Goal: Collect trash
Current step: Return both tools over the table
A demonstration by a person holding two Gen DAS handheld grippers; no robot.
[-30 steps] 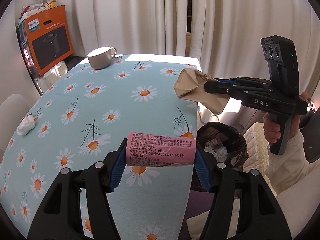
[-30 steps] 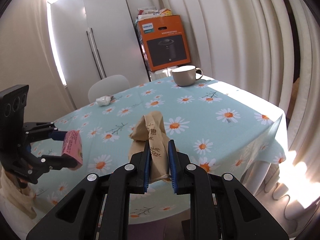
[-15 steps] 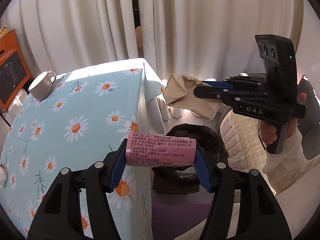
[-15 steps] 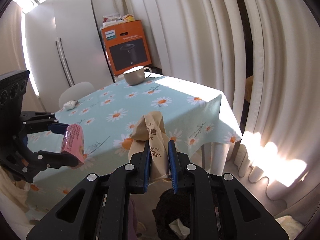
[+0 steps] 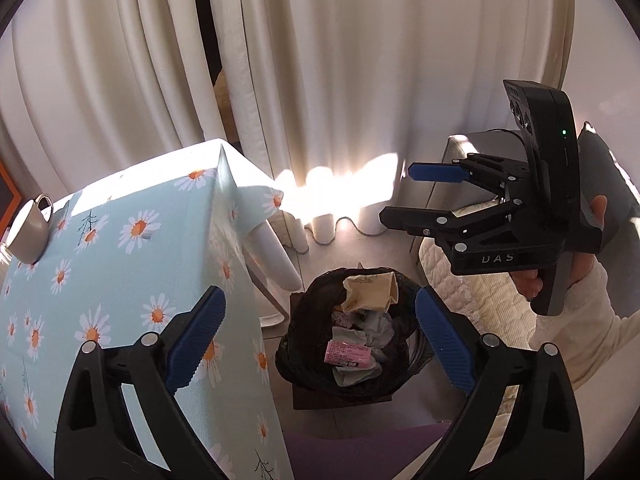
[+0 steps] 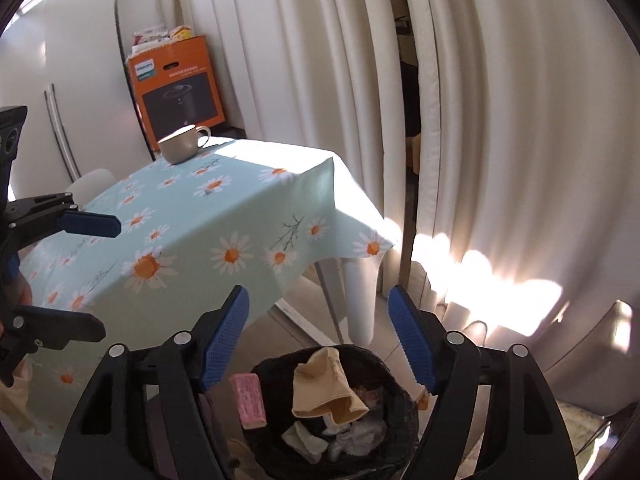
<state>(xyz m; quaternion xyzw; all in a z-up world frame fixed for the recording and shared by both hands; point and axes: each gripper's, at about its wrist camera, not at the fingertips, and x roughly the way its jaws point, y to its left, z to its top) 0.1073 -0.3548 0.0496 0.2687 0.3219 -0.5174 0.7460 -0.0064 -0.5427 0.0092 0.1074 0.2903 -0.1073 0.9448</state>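
Partly buried pink packet [image 5: 347,354], tan bag [image 5: 370,293], bin [image 5: 296,354] base hidden

Black plastic two-finger gripper [image 5: 400,196], ribbed blue pads, silver screws, "DAS" lettering, green light; cream knit sleeve [image 5: 576,320] at wrist

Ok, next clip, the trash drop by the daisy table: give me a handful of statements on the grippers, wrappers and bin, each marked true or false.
1. The left gripper is clamped on the pink wrapper. False: its jaws have just been opening and nothing is between them; the pink wrapper is in the trash bin.
2. The right gripper is open. True.
3. The tan paper bag is over the bin's opening. True.
4. The bin is lined with a white bag. False: black.
5. A cup stands on the table. True.
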